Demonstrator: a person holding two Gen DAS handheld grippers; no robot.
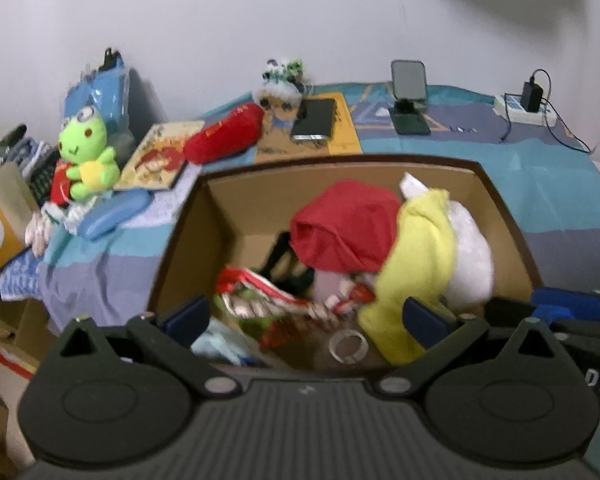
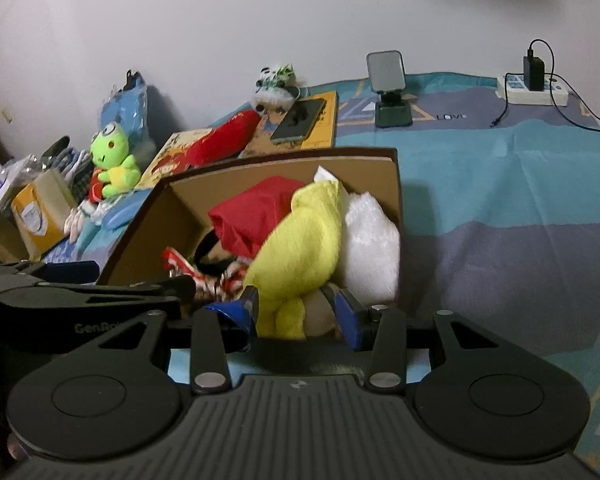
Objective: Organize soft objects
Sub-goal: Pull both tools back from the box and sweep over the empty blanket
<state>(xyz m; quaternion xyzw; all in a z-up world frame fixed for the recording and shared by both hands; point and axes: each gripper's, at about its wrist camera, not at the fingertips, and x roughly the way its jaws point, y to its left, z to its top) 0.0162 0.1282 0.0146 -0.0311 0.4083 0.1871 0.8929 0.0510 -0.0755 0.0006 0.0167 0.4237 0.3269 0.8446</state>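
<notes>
An open cardboard box (image 1: 188,232) (image 2: 148,220) sits on the bed. It holds a red cloth (image 1: 344,228) (image 2: 252,216), a yellow plush (image 1: 416,264) (image 2: 300,240), a white plush (image 1: 468,248) (image 2: 372,240) and a red-and-white rope toy (image 1: 260,288). My left gripper (image 1: 306,318) hangs open over the box's near side with nothing between its fingers. My right gripper (image 2: 296,314) is at the box's near right corner, its blue pads (image 2: 346,316) closed partway on the lower end of the yellow plush. A green frog plush (image 1: 86,152) (image 2: 114,160) and a red plush (image 1: 224,136) (image 2: 220,140) lie on the bed.
Behind the box lie a picture book (image 1: 160,156), a dark phone (image 1: 314,120) on an orange book, a phone stand (image 1: 408,96) (image 2: 390,88) and a power strip with charger (image 1: 526,108) (image 2: 534,88). Bags and a small carton (image 2: 40,208) crowd the left. Bare bedsheet (image 2: 500,208) lies right of the box.
</notes>
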